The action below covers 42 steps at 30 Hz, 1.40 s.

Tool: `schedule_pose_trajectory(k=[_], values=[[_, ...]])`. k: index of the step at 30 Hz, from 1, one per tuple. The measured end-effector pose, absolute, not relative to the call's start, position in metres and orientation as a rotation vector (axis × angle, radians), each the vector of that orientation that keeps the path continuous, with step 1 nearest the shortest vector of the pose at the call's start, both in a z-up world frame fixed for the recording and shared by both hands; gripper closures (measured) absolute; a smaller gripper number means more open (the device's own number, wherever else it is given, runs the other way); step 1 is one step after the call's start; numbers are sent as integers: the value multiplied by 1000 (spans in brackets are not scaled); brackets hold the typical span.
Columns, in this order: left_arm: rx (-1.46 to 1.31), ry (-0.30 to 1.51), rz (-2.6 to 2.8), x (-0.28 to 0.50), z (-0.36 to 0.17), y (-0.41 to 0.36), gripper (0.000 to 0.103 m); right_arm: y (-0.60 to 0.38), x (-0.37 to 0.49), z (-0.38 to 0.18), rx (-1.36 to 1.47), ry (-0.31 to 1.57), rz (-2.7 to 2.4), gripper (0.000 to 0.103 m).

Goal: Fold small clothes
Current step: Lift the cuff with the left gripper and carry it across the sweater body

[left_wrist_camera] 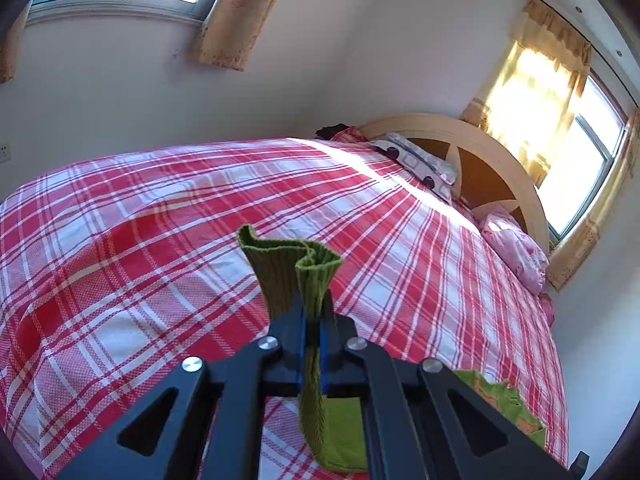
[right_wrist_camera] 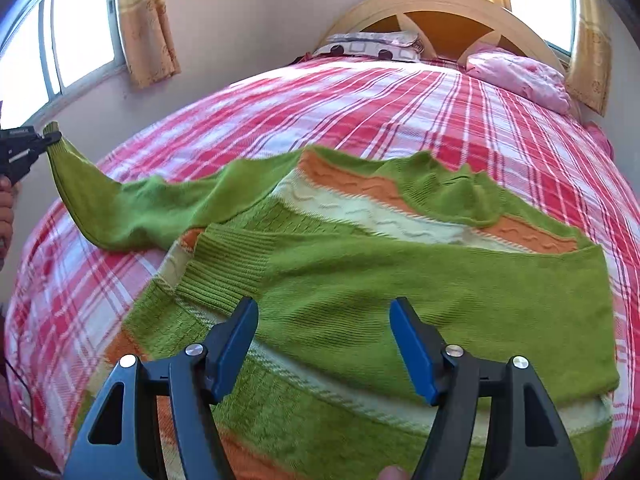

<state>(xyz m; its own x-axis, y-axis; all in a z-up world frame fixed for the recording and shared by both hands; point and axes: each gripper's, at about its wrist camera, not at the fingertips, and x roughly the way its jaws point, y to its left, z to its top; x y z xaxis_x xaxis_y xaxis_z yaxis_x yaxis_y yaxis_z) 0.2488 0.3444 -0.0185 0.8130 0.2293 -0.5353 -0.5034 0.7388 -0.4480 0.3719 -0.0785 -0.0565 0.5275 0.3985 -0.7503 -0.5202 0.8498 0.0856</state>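
Observation:
A green knit sweater (right_wrist_camera: 360, 288) with orange and cream bands lies on the bed, one sleeve folded across its body. My left gripper (left_wrist_camera: 313, 308) is shut on the ribbed cuff (left_wrist_camera: 296, 264) of the other sleeve and holds it above the bed; it also shows at the far left of the right wrist view (right_wrist_camera: 48, 138), with the sleeve (right_wrist_camera: 120, 204) stretched out to the left. My right gripper (right_wrist_camera: 324, 320) is open and empty, just above the sweater's body near the folded sleeve's cuff (right_wrist_camera: 224, 272).
The bed has a red and white plaid cover (left_wrist_camera: 160, 220). A patterned pillow (right_wrist_camera: 372, 46) and a pink pillow (right_wrist_camera: 520, 76) lie by the wooden headboard (right_wrist_camera: 440, 4). Walls and curtained windows surround the bed.

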Motion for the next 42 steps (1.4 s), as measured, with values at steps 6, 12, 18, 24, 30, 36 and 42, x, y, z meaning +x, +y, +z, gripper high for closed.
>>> schedule_pose_trajectory(k=[6, 12, 18, 24, 30, 36, 42], values=[[-571, 419, 329, 252, 19, 311, 98, -123, 361, -35, -126, 809, 498, 33], [-548, 394, 253, 264, 45, 278, 98, -165, 342, -21, -83, 777, 479, 33], [-517, 356, 171, 277, 71, 242, 98, -200, 321, -13, -62, 746, 449, 33], [-488, 335, 77, 295, 93, 198, 98, -231, 307, -13, -45, 732, 423, 33], [-484, 344, 6, 318, 102, 152, 98, -258, 299, -19, -32, 747, 394, 33], [-499, 376, -54, 342, 96, 107, 98, -283, 291, -27, -18, 765, 363, 33], [-503, 413, -115, 361, 80, 51, 98, -304, 283, -43, -2, 794, 338, 33]])
